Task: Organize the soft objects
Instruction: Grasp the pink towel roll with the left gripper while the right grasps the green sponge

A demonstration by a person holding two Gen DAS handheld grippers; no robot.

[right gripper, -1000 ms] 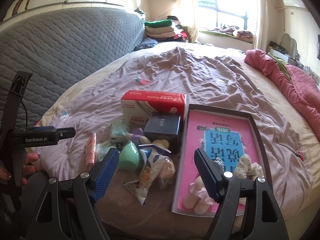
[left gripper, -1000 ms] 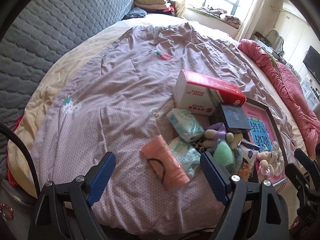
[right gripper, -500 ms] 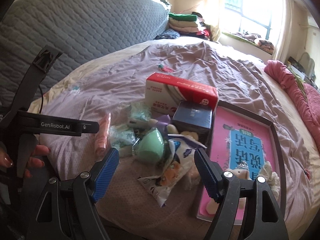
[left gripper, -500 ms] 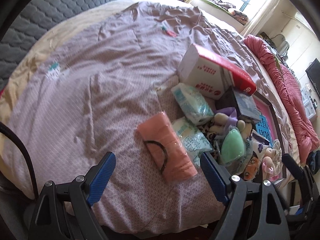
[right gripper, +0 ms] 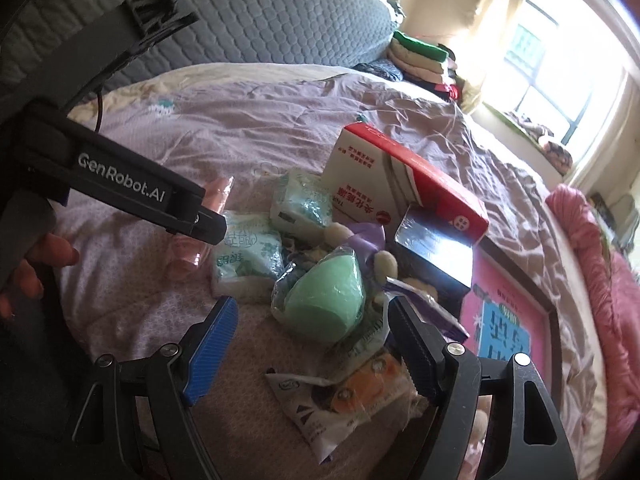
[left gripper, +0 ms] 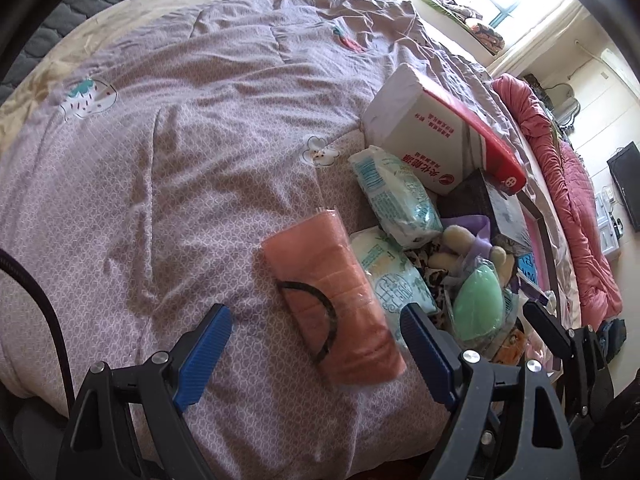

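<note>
Both grippers have dropped closer to the clutter on the bed [left gripper: 168, 168] than a second ago. The left gripper [left gripper: 316, 356], fingers spread and empty, frames a pink wrapped roll [left gripper: 332, 300] — long axis running away, leaning left. The right gripper [right gripper: 312, 348], likewise released, hangs before a green sponge [right gripper: 328, 300]. "GenRobot.AI" marks the left tool.

A lilac quilt [left gripper: 192, 152] with small cartoon prints covers the bed, and a grey quilted headboard [right gripper: 280, 12] rises behind it. A stack of folded clothes [right gripper: 420, 58] sits near the bright window [right gripper: 536, 92], while a rumpled pink blanket [left gripper: 560, 168] runs along the far side. A dark television [left gripper: 626, 190] hangs on the wall beyond.
</note>
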